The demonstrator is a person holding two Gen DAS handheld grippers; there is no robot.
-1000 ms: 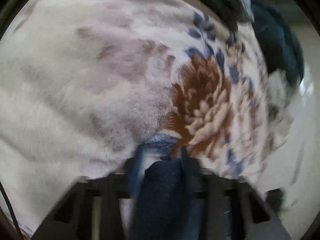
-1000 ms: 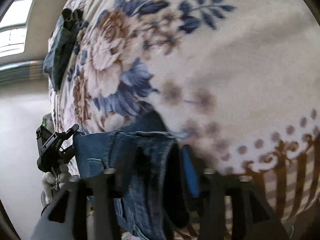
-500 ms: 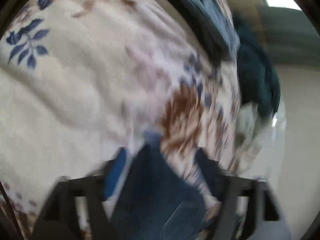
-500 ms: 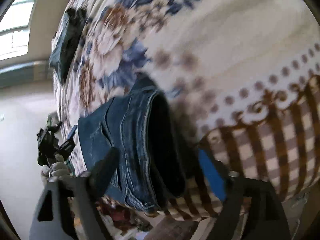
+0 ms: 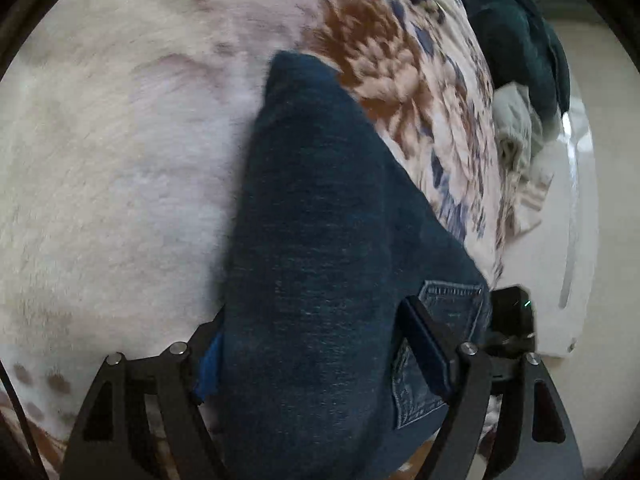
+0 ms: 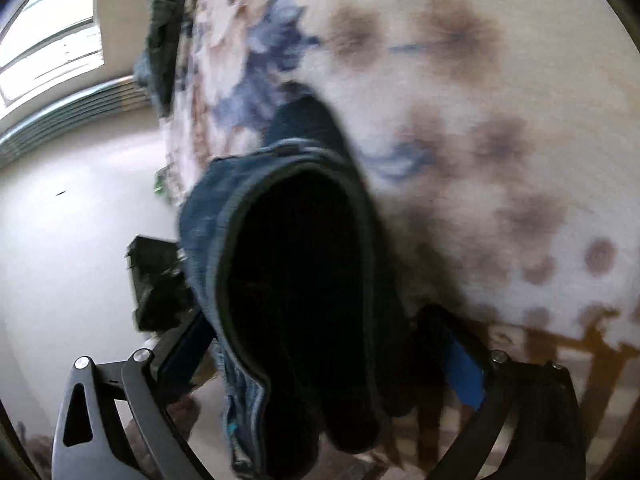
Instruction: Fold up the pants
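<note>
Dark blue jeans (image 5: 320, 248) lie folded on a cream floral blanket (image 5: 112, 160) covering a bed. In the left wrist view my left gripper (image 5: 316, 344) has its fingers spread wide on either side of the jeans, not pinching them; a back pocket (image 5: 444, 320) shows at the right. In the right wrist view the jeans (image 6: 296, 288) bulge up between the wide-spread fingers of my right gripper (image 6: 320, 348), with the dark waistband opening facing the camera. The other gripper (image 6: 156, 280) shows black at the left, beyond the jeans.
Dark teal clothes (image 5: 516, 36) and a pale garment (image 5: 516, 132) lie at the blanket's far edge. Another dark garment (image 6: 160, 40) lies at the top of the right wrist view. A pale floor (image 6: 68, 208) and a window (image 6: 52, 28) lie beyond the bed edge.
Both grippers have opened and let go of the jeans, which now rest on the blanket. Both cameras have swung and drawn back over the folded jeans.
</note>
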